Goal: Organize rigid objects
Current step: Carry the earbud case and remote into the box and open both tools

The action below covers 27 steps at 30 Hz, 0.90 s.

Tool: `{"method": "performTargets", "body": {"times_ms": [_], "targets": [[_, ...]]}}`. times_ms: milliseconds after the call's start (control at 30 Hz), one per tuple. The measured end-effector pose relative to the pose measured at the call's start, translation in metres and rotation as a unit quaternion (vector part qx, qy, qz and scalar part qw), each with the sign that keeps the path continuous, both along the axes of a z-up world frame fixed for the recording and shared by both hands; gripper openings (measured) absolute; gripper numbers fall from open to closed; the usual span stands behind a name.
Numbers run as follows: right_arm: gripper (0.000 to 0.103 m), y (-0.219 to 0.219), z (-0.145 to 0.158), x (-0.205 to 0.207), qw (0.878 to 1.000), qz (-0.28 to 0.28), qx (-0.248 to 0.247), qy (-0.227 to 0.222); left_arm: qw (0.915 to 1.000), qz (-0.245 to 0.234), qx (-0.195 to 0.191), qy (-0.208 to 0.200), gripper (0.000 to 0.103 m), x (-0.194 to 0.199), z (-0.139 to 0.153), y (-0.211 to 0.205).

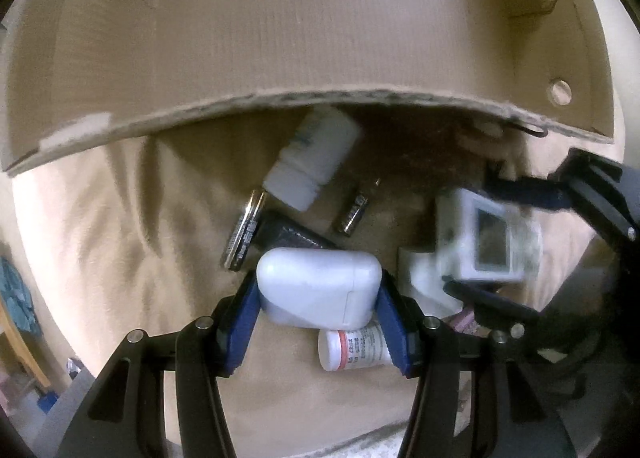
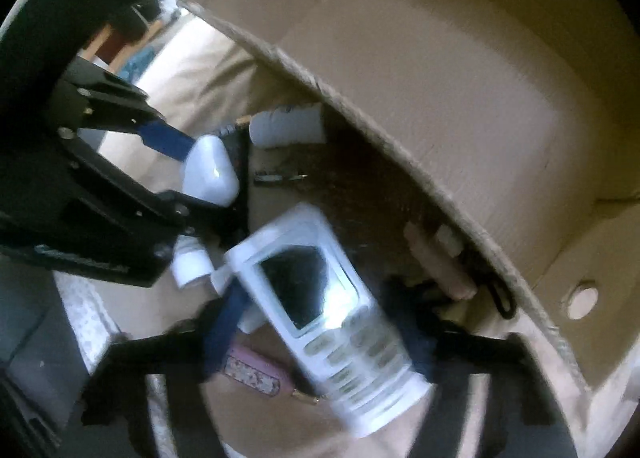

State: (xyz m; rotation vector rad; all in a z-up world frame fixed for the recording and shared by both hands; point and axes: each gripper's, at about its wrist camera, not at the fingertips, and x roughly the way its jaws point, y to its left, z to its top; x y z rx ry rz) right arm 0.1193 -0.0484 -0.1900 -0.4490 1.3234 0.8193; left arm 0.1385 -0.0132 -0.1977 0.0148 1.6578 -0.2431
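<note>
My left gripper (image 1: 318, 292) points straight down and is shut on a white rounded case (image 1: 316, 282), its blue pads pressing both ends. The same case (image 2: 212, 170) appears at the left of the right wrist view. My right gripper (image 2: 316, 298) is shut on a white keypad phone (image 2: 340, 338) with a dark screen, which lies slanted between the fingers and is blurred. In the left wrist view that phone (image 1: 488, 238) sits at the right between the right gripper's black fingers (image 1: 516, 194). Everything lies on a beige cloth (image 1: 120, 218).
An open cardboard box (image 1: 280, 38) stands just behind the pile. On the cloth lie a white bottle (image 1: 312, 158), two batteries (image 1: 244, 234) (image 1: 354, 214), a dark flat item (image 1: 288, 236), a labelled pill bottle (image 1: 356, 346) and a pink patterned item (image 2: 256, 374).
</note>
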Motion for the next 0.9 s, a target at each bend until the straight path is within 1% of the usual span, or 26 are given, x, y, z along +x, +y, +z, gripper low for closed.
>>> {"method": "performTargets", "body": {"times_ms": [67,133,167,200,267,367,433,467,500,533,567,700,733,767,800,867,900], "targets": [[0.059,0.003,0.000,-0.010,1.000,0.012,-0.005,-0.014,0.9999,0.003,0.006,-0.010,0.052,-0.002,0.005,0.003],[0.057,0.005,0.002,-0.012,1.000,0.002,-0.006,-0.014,0.9998,0.005,0.008,-0.020,0.052,-0.008,0.009,0.003],[0.054,0.002,0.003,-0.013,1.000,-0.011,0.000,-0.009,0.9996,0.006,0.008,-0.025,0.052,-0.011,0.012,0.003],[0.047,0.000,0.004,-0.013,1.000,-0.026,0.009,-0.001,0.9995,0.007,0.007,-0.030,0.052,-0.012,0.016,0.005],[0.047,-0.003,0.005,-0.013,0.998,-0.060,0.018,0.011,0.9990,0.011,0.007,-0.042,0.052,-0.015,0.025,0.008],[0.047,-0.011,0.000,-0.018,0.995,-0.088,0.030,0.026,0.9983,0.020,0.007,-0.054,0.052,-0.019,0.033,0.015],[0.047,-0.030,0.004,-0.024,0.994,-0.102,0.037,0.032,0.9979,0.021,0.009,-0.060,0.052,-0.024,0.037,0.020],[0.047,-0.034,0.005,-0.023,0.992,-0.115,0.039,0.035,0.9978,0.021,0.009,-0.062,0.052,-0.024,0.038,0.020],[0.047,-0.048,0.006,-0.021,0.990,-0.127,0.042,0.038,0.9977,0.020,0.010,-0.063,0.052,-0.026,0.039,0.020],[0.047,-0.048,0.002,-0.021,0.989,-0.134,0.039,0.041,0.9977,0.019,0.010,-0.064,0.052,-0.027,0.040,0.019],[0.047,-0.064,0.003,-0.022,0.989,-0.137,0.035,0.040,0.9977,0.019,0.010,-0.064,0.052,-0.029,0.041,0.019],[0.047,-0.066,-0.006,-0.012,0.990,-0.133,0.011,0.042,0.9975,0.015,0.017,-0.067,0.052,-0.034,0.044,0.016],[0.050,-0.066,-0.008,-0.008,0.990,-0.136,0.001,0.047,0.9975,0.015,0.016,-0.068,0.052,-0.034,0.045,0.015],[0.054,-0.062,-0.016,-0.010,0.989,-0.137,-0.011,0.057,0.9975,0.016,0.016,-0.067,0.052,-0.027,0.044,0.005],[0.054,-0.059,-0.022,-0.013,0.989,-0.132,-0.021,0.059,0.9974,0.016,0.018,-0.069,0.052,-0.028,0.045,0.006],[0.053,-0.055,-0.024,-0.017,0.992,-0.116,-0.035,0.046,0.9972,0.017,0.019,-0.070,0.052,-0.024,0.044,0.002],[0.051,-0.052,-0.023,-0.020,0.992,-0.111,-0.038,0.039,0.9971,0.019,0.018,-0.072,0.052,-0.023,0.045,0.002]]}}
